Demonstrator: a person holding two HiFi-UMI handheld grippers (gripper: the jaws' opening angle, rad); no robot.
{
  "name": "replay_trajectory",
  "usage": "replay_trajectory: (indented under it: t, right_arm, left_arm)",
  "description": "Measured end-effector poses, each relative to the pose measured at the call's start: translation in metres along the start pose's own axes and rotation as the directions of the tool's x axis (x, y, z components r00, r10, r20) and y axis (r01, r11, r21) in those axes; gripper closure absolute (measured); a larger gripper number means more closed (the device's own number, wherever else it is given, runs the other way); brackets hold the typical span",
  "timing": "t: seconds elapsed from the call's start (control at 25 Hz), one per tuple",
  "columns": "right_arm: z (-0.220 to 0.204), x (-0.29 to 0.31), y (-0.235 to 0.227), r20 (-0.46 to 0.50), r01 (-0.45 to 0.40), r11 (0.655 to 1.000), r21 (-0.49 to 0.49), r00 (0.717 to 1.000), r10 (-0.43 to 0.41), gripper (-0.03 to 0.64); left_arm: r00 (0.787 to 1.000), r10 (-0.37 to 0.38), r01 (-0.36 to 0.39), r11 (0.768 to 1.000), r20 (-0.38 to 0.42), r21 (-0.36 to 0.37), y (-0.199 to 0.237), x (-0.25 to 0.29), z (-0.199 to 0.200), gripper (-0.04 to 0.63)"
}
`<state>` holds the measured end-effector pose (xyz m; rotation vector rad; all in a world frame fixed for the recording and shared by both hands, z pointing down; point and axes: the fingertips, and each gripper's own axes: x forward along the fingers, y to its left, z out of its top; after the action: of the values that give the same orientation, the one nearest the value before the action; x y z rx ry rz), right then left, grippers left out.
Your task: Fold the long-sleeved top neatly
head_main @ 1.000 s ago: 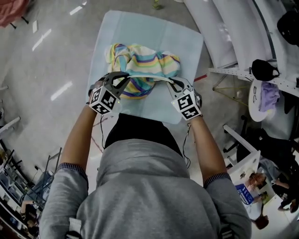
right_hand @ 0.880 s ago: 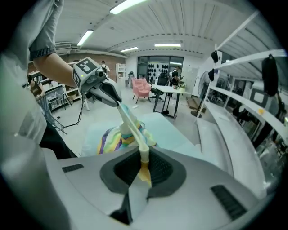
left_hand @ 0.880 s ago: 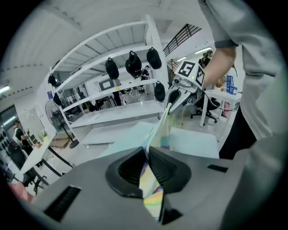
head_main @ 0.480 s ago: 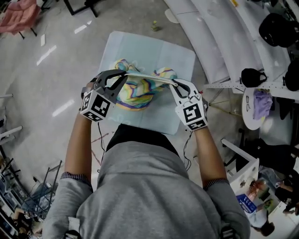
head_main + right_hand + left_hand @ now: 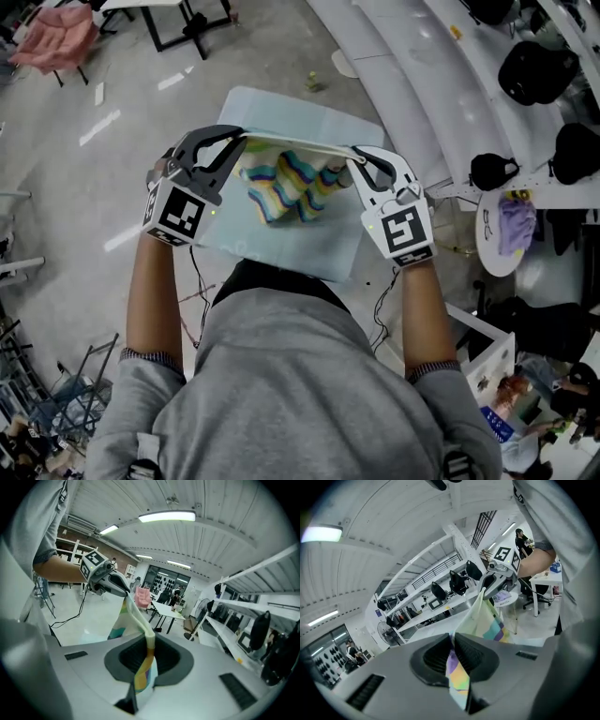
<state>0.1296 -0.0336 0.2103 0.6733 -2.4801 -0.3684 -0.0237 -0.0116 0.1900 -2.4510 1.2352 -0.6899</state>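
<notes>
A second ago the striped long-sleeved top [image 5: 291, 183] lay bunched on the middle of the table [image 5: 323, 253], with both grippers low over its near edge. Now both have risen together and the top has come up with them, so it hangs over the table's middle rather than spreading across it. The left gripper [image 5: 244, 141] has its fingers [image 5: 433, 656] closed almost fully, nipping a fold of the striped cloth between the pads; in its own view the fabric runs through the gap and out toward us. From there one edge of the top stretches as a pale, taut band across to the right gripper [image 5: 356, 157], whose fingers [image 5: 166, 656] are likewise pinched nearly together on the cloth, with a strip of it hanging below the pads. Neither grip has changed over that second, only the height. The rest of the garment droops in wavy folds beneath the band, and we cannot tell whether its lowest folds touch the table's pale-blue cover or hang just clear of it. The sleeves are lost in the bunching — we cannot pick them out, nor say which edge of the top is held. The table's near edge is hidden behind the person's grey jumper [image 5: 291, 394], and part of its left edge behind the left gripper.
</notes>
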Motion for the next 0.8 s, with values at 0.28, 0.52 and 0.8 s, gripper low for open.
replay_trajectory:
  t: [0.28, 0.52, 0.8]
  right_arm:
    - [0.051, -0.031, -0.009, 0.042, 0.059, 0.997, -0.04, 0.997, -0.058, 0.58]
    - [0.086, -0.058, 0.0, 0.035, 0.133, 0.99, -0.049, 0.991, -0.131, 0.58]
    - [0.122, -0.085, 0.038, 0.009, 0.213, 0.976, -0.048, 0.977, -0.212, 0.58]
  left_arm:
    - [0.997, 0.027, -0.031, 0.997, 0.067, 0.071, 0.021, -0.028, 0.048, 0.551]
    - [0.987, -0.017, 0.0, 0.994, 0.157, 0.105, 0.026, -0.057, 0.075, 0.551]
    - [0.971, -0.09, 0.049, 0.982, 0.223, 0.183, 0.026, -0.101, 0.097, 0.551]
